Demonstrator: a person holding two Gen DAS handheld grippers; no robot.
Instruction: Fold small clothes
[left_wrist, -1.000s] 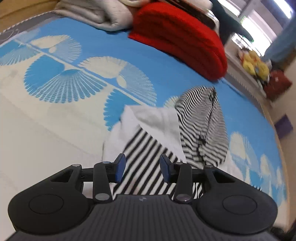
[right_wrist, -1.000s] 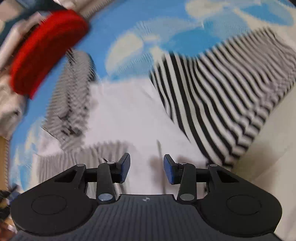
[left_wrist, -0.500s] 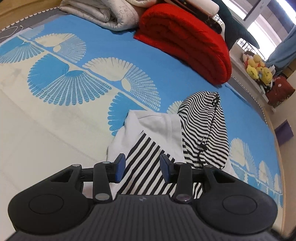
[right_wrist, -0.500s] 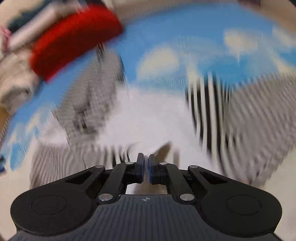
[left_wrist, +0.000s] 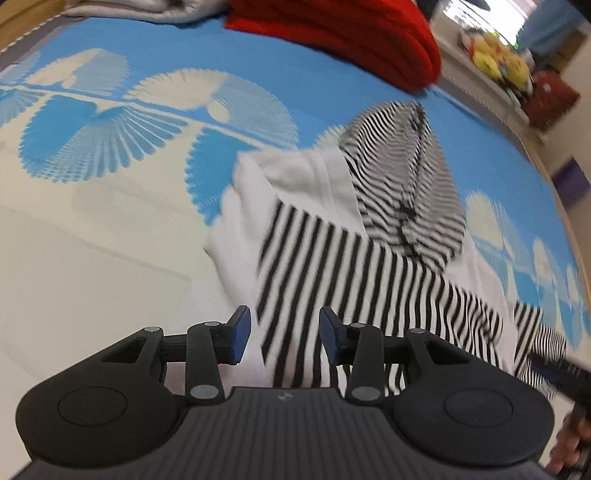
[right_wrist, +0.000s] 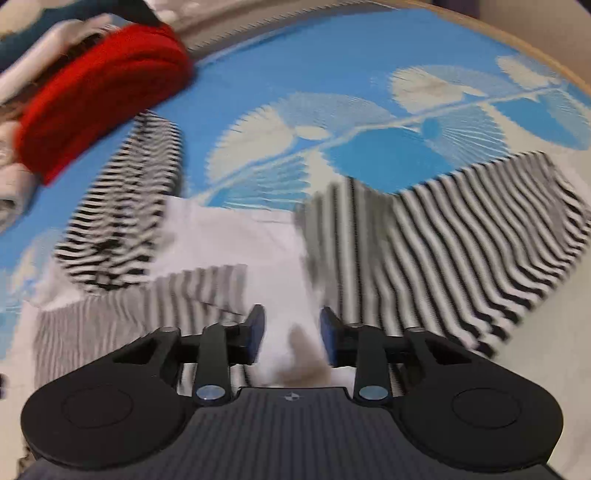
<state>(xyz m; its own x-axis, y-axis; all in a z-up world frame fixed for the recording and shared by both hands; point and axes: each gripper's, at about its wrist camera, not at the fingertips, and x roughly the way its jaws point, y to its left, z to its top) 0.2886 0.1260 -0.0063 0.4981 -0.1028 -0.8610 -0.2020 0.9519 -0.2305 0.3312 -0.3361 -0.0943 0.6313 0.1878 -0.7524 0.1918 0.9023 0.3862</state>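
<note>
A small white hooded top (left_wrist: 306, 184) with black-and-white striped sleeves and a striped hood (left_wrist: 410, 177) lies on the blue and white patterned bed cover. My left gripper (left_wrist: 284, 332) is open and empty, low over a striped sleeve (left_wrist: 325, 258) laid across the body. In the right wrist view the top's white body (right_wrist: 236, 236) lies ahead, with the hood (right_wrist: 125, 206) at the left and a striped sleeve (right_wrist: 461, 240) spread to the right. My right gripper (right_wrist: 291, 332) is open and empty just above the white cloth.
A folded red blanket (left_wrist: 343, 33) and pale folded bedding (left_wrist: 147, 7) lie at the far end of the bed. Yellow plush toys (left_wrist: 495, 59) sit on a shelf beyond the bed's right edge. The red blanket also shows in the right wrist view (right_wrist: 99, 92).
My right gripper opened, after being shut half a second ago, and the view swung a little. My left gripper stayed open and moved closer over the striped sleeve.
</note>
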